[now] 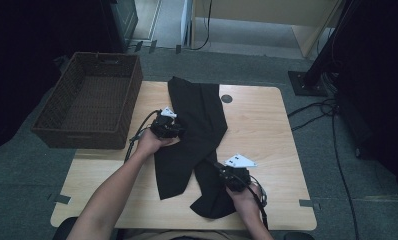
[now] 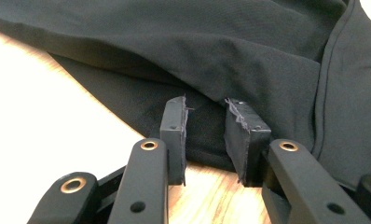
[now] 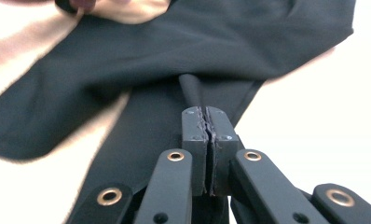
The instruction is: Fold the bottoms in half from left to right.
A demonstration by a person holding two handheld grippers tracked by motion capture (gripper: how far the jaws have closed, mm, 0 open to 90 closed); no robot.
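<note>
High view: fixed cam above person's side, looks fwd and down on whole bench (image 1: 267, 130); basket (image 1: 89, 100) at its left edge, floor beyond. Left gripper view: cam rides low behind own fingers (image 2: 174, 135), v. close to the black cloth (image 2: 249, 51). Right gripper view: same setup, looks along bench over the cloth. All 3 views share cloth + bench top.
</note>
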